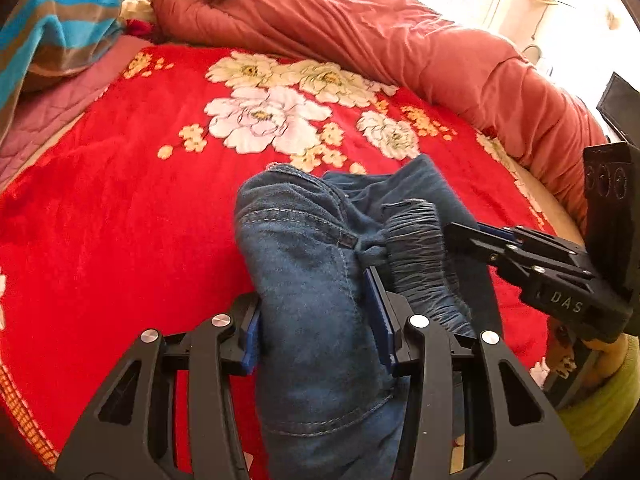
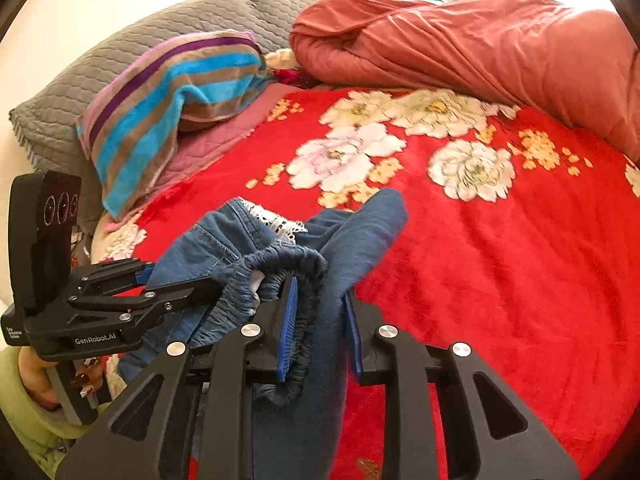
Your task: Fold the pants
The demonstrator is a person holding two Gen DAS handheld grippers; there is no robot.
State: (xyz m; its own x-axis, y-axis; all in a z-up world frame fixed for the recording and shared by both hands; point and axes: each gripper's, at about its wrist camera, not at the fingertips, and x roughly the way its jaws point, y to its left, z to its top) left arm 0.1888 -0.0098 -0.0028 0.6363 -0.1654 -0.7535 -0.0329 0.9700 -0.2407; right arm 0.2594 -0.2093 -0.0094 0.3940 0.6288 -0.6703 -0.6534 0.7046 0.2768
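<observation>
Blue denim pants (image 1: 308, 264) with a gathered elastic waistband (image 1: 416, 248) hang bunched above the red floral blanket (image 1: 120, 208). My left gripper (image 1: 316, 320) is shut on a thick fold of the denim, its blue pads pressing both sides. My right gripper (image 1: 464, 232) comes in from the right and pinches cloth beside the waistband. In the right wrist view, my right gripper (image 2: 320, 328) is shut on the pants (image 2: 360, 232) by the waistband (image 2: 288, 264). There my left gripper (image 2: 180, 280) holds the denim from the left. White lace trim (image 2: 272, 216) shows behind the cloth.
A rolled salmon quilt (image 2: 460, 44) lies along the far side of the bed. A striped towel-covered pillow (image 2: 168, 112) and a grey quilted pad (image 2: 120, 52) sit at the left. A hand in a green sleeve (image 2: 28, 396) holds the left gripper's handle.
</observation>
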